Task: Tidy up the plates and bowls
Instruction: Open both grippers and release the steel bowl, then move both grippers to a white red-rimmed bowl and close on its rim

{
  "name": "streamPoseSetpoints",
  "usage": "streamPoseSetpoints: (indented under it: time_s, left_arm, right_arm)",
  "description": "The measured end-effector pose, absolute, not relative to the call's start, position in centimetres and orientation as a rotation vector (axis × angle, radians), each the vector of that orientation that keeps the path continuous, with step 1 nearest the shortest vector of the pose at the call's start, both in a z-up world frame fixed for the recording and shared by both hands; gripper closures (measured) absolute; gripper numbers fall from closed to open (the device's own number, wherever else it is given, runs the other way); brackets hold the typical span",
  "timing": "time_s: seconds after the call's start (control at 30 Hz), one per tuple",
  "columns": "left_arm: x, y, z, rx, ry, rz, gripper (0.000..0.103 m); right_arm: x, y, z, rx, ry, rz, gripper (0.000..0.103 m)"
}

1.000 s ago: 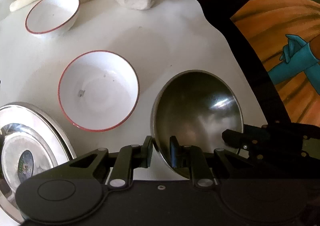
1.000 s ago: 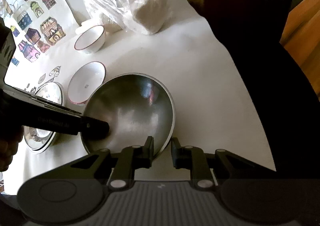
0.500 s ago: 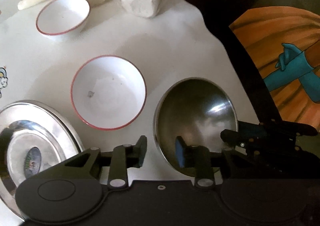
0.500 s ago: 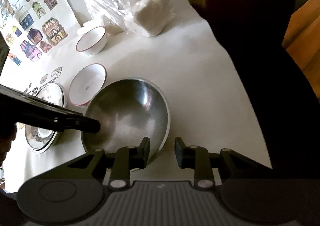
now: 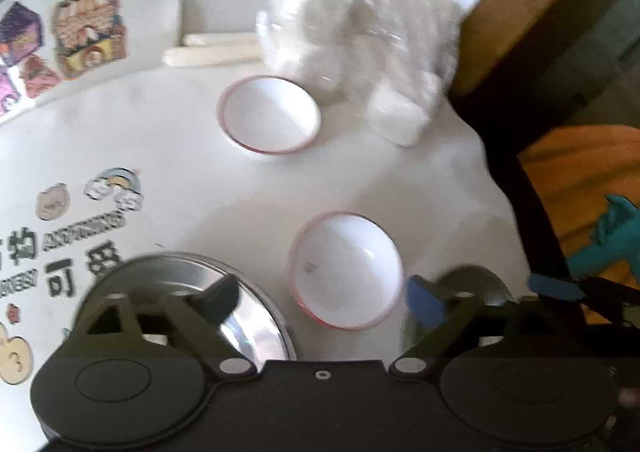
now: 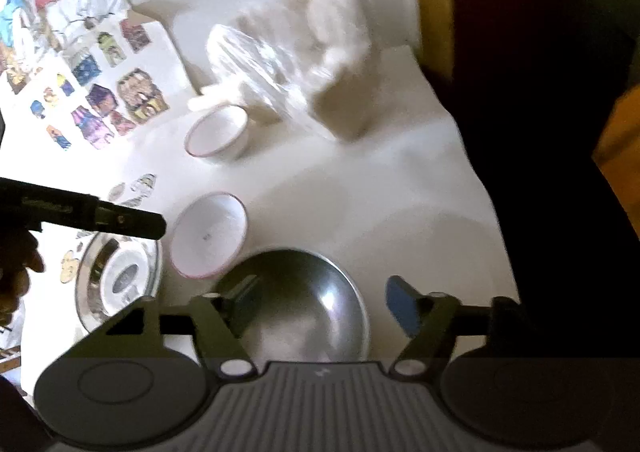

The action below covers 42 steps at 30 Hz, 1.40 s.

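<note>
Steel bowl [image 6: 304,308] sits released on the white table [image 6: 380,188]. Beside it, red-rimmed bowl [image 6: 208,234]; beyond that, steel plate [image 6: 116,280]. Left gripper [image 5: 320,298] and right gripper [image 6: 320,302], jaws just opened wide, empty. Risk: rising finger clips bowl's rim, tipping it.

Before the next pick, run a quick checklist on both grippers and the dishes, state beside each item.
1. Left gripper free: ok, jaws have just been opening, nothing between them.
2. Right gripper free: ok, jaws have just been opening and straddle the steel bowl rim without pressing it.
3. Steel bowl set down upright on the table: ok.
4. Near white bowl upright, apart from the steel plate: ok.
5. Far white bowl clear of the plastic bag: cannot tell, the bag sits right against it.
6. Sharp view: not ok, both views are blurred.
</note>
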<state>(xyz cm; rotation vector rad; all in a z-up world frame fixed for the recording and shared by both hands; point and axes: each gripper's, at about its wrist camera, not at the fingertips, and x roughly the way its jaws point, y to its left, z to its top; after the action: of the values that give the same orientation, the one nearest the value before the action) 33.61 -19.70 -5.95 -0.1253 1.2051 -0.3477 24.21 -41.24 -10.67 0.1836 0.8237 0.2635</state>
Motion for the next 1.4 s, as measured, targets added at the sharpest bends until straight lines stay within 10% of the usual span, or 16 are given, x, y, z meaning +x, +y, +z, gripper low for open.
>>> streamPoseSetpoints:
  time_s: [0.13,0.87,1.23,1.4]
  left_arm:
    - [34.4,-19.2,-6.2,-0.068,1.191,-0.295,0.001]
    - [37.6,-22.4,-10.6,0.237,1.279,-0.316,0.001]
    - [37.9,-22.9,-11.4,0.237,1.297,-0.354,0.009]
    - [38.1,-23.0,-11.5,0.214,1.307,-0.378,0.031]
  right_arm:
    - [25.7,-40.3,-10.0,0.167,0.809,0.299,0.0]
    - [31.9,-34.6,-12.5,-0.078,0.908,0.42,0.001]
    - [32.6,-33.8,-13.1,-0.063,0.919,0.462,0.032]
    - [32.8,-33.3,-13.3,-0.037,0.931,0.472,0.053]
